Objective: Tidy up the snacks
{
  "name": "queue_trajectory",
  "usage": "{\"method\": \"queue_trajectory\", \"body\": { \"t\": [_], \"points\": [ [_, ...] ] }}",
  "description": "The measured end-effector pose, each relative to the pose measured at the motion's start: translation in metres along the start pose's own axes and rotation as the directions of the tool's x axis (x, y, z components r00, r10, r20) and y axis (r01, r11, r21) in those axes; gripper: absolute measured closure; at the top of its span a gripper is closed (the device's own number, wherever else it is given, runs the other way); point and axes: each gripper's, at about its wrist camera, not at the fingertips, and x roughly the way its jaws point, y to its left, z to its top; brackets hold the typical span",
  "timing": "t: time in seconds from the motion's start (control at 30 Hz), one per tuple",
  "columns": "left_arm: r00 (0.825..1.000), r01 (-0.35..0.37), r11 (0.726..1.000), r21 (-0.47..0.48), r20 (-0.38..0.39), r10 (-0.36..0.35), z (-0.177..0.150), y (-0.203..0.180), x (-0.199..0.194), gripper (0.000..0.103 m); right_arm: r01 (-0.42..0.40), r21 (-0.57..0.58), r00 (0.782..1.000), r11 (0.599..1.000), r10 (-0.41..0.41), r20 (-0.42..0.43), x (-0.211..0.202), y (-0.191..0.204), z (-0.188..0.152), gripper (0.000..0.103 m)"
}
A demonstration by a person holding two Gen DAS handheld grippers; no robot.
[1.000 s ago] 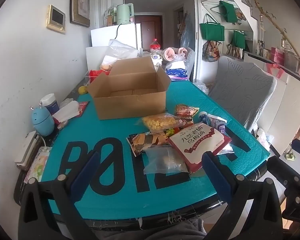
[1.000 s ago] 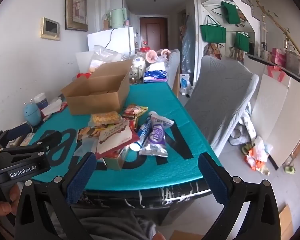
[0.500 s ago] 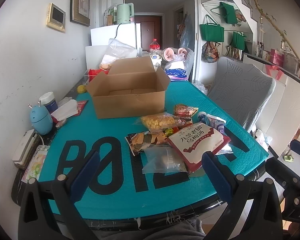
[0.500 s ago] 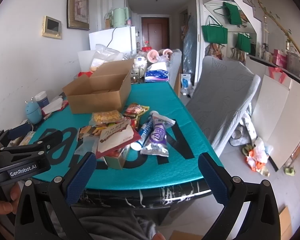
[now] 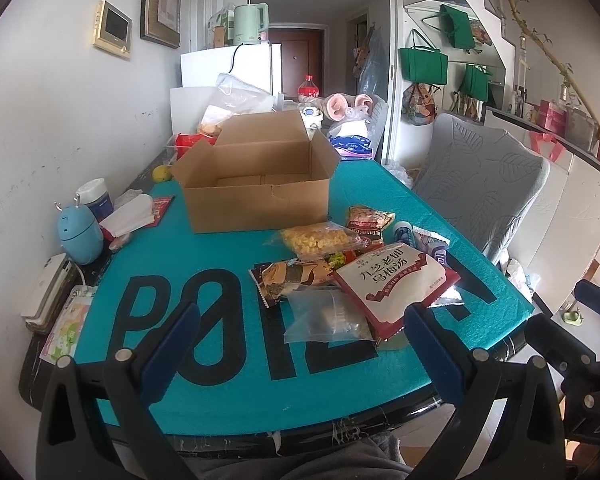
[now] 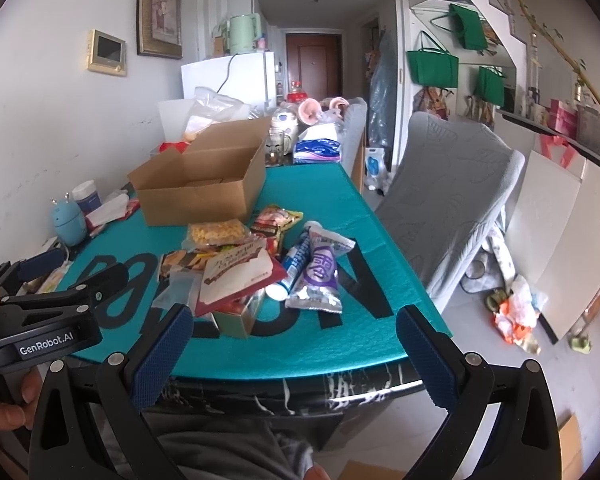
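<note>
Grippers both released. Left hand-held gripper spread wide, holding nothing, touching nothing, hanging over the near edge of the teal surface, well short of the cardboard box. Right hand-held gripper also wide apart and empty, off the near edge of the surface, well apart from the box. Box is open, flaps up, sitting toward the far end of the surface. Snack pile lies just in front of the box, to its right: yellow snack bag nearest the box, red-and-white packet on top of the pile, clear plastic bag nearest the left hand-held gripper, purple packet on the pile's right side. Blue egg-shaped gadget left of the box.
</note>
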Motion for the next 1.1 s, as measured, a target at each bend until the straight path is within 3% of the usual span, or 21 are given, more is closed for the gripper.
{"method": "queue_trajectory", "body": {
  "t": [1.1],
  "points": [
    [1.0,0.002,1.0,0.0,-0.007,-0.002,0.0004,0.0019,-0.0019,0.0,-0.004,-0.01,1.0,1.0,0.004,0.005,-0.0006,0.0016,-0.001,0.0]
  ]
}}
